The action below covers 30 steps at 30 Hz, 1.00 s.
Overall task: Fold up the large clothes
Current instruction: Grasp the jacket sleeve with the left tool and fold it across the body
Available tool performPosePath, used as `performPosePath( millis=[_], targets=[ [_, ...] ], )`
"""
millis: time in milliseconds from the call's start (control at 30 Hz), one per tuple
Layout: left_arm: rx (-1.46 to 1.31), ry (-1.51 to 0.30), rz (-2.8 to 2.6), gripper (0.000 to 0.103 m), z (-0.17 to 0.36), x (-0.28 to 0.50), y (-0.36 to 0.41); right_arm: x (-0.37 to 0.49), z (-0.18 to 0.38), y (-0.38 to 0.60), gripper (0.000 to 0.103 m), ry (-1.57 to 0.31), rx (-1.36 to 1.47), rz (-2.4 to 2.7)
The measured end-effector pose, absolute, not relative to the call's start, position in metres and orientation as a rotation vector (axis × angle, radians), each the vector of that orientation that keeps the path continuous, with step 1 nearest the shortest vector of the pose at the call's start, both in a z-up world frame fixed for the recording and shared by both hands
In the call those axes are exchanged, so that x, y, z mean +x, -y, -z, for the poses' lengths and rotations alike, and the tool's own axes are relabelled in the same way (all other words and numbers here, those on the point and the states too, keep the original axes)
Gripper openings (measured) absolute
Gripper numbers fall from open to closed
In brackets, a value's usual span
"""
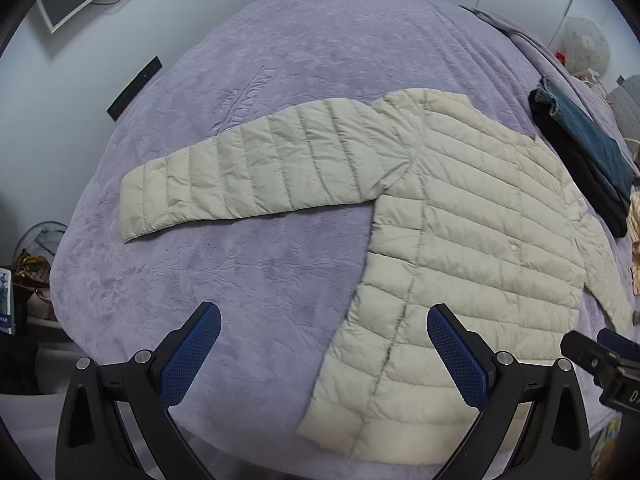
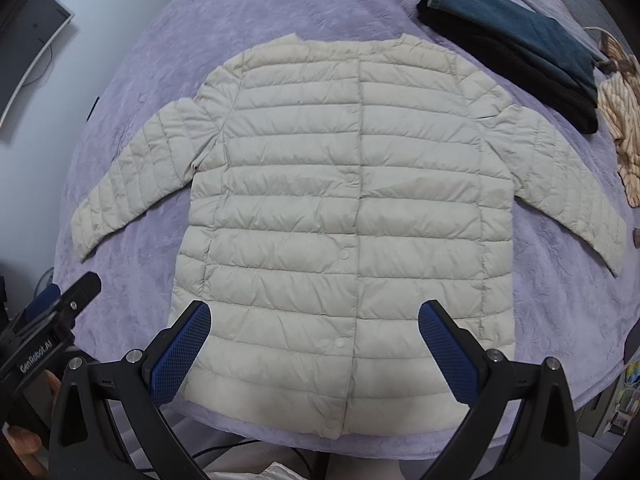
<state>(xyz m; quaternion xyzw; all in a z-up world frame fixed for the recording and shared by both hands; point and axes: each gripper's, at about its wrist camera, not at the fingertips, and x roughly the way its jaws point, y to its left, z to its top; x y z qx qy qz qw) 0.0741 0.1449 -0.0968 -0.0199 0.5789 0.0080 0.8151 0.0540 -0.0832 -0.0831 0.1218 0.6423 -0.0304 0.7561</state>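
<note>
Left gripper (image 1: 320,356) hovers over near-left part of bed (image 1: 280,60), jaws spread wide, nothing between them. Below it: bare purple cover and near-left hem corner of jacket (image 1: 460,220). Left sleeve (image 1: 248,168) lies stretched out flat to the left, cuff well apart from body.

Judgement: no fold made yet; first step prob. a sleeve fold-in. To do well: take left sleeve near cuff, pinch both layers, lift only a little, lay it across chest w/o dragging the body. Puffy fill likely springs back, so press the crease after laying. Slick shell may slip from pads; bite deep.

Jacket, centre of bed, hem near, neckline far: cream quilted down type, horizontal baffles, snap placket (image 2: 352,208) shut down the middle, collarless. Lies face up, flat, lightly wrinkled.

Right gripper (image 2: 316,352) hovers over the near hem, jaws wide apart, empty. Right sleeve (image 2: 568,184) angles down and to the right, less spread than the left one.

Far right: folded dark clothes (image 2: 520,48), striped garment (image 2: 620,128) beside them, both apart from jacket.
</note>
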Motion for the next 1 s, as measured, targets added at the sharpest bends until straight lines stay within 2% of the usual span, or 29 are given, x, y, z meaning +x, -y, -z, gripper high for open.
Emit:
performPosePath(
  millis=[200, 400, 433, 467, 500, 567, 600, 800, 933, 967, 1000],
  targets=[
    [-0.202, -1.248, -0.084, 0.103, 0.146, 0.113, -0.209, 0.094, 0.121, 0.046, 0.103, -1.432, 0.177, 0.047],
    [-0.305, -1.211, -0.137, 0.103, 0.184, 0.148, -0.253, 0.145, 0.142, 0.02, 0.102, -1.336, 0.196, -0.006],
    [-0.34, -1.202, -0.135, 0.103, 0.189, 0.152, -0.259, 0.153, 0.144, 0.016, 0.098, -1.316, 0.208, -0.018],
    [-0.38, -1.192, -0.129, 0.103, 0.194, 0.155, -0.266, 0.162, 0.147, 0.012, 0.083, -1.299, 0.218, -0.025],
    [-0.418, -1.183, -0.122, 0.103, 0.199, 0.158, -0.272, 0.171, 0.151, 0.01, 0.073, -1.289, 0.231, -0.037],
    [-0.487, -1.179, -0.115, 0.103, 0.21, 0.163, -0.282, 0.191, 0.162, 0.007, 0.038, -1.284, 0.269, -0.067],
    [-0.518, -1.175, -0.108, 0.103, 0.214, 0.164, -0.286, 0.201, 0.168, 0.005, 0.035, -1.283, 0.286, -0.079],
    [-0.678, -1.134, -0.102, 0.103, 0.243, 0.177, -0.301, 0.25, 0.195, -0.012, 0.035, -1.197, 0.249, -0.174],
    [-0.755, -1.081, -0.168, 0.103, 0.255, 0.186, -0.313, 0.27, 0.222, -0.019, 0.035, -1.228, 0.258, -0.188],
    [-0.767, -1.063, -0.192, 0.1, 0.255, 0.187, -0.317, 0.273, 0.228, -0.018, 0.035, -1.235, 0.272, -0.187],
    [-0.765, -1.052, -0.223, 0.078, 0.255, 0.188, -0.317, 0.274, 0.232, -0.017, 0.035, -1.239, 0.286, -0.185]
  ],
)
